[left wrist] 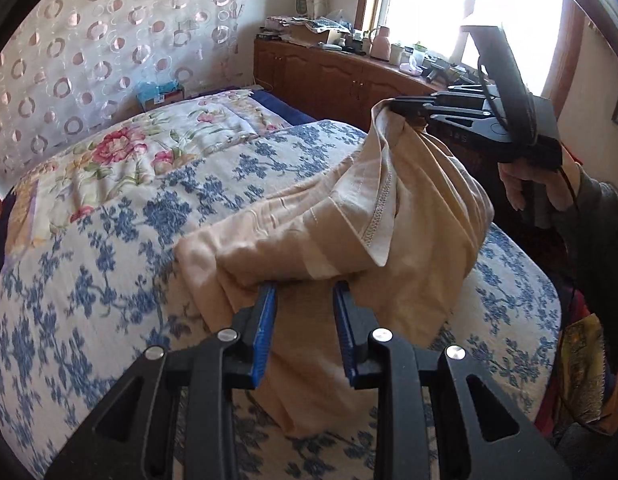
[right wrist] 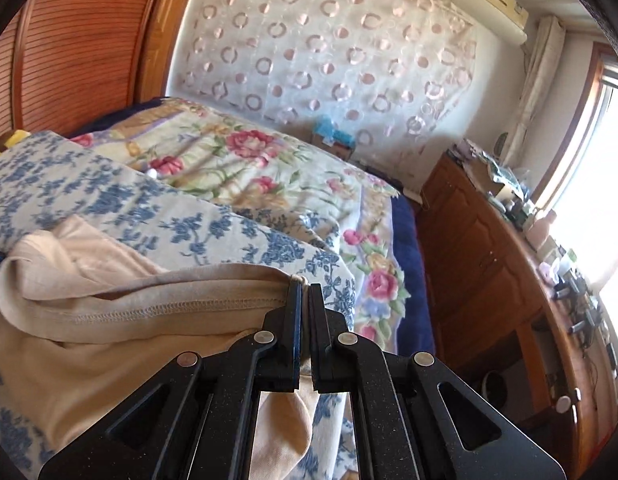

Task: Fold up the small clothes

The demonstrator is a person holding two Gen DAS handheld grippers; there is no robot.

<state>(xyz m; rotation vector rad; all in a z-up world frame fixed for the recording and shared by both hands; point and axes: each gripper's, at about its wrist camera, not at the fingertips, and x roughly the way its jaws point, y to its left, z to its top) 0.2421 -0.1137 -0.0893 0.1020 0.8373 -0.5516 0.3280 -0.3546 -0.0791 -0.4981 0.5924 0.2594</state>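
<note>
Beige cotton garment [left wrist: 349, 216], lower centre on blue-flowered bedspread [left wrist: 109, 260]. My right gripper [right wrist: 305, 292] is clenched on its hem; left gripper [left wrist: 305, 292] seems to pinch a bunched fold, tips hidden. Mid-lift; next, spread it flat.

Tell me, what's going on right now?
Right hand-held gripper shut on beige garment. Left hand-held gripper partly open around its fold. Nothing blocking on blue-flowered bedspread.
</note>
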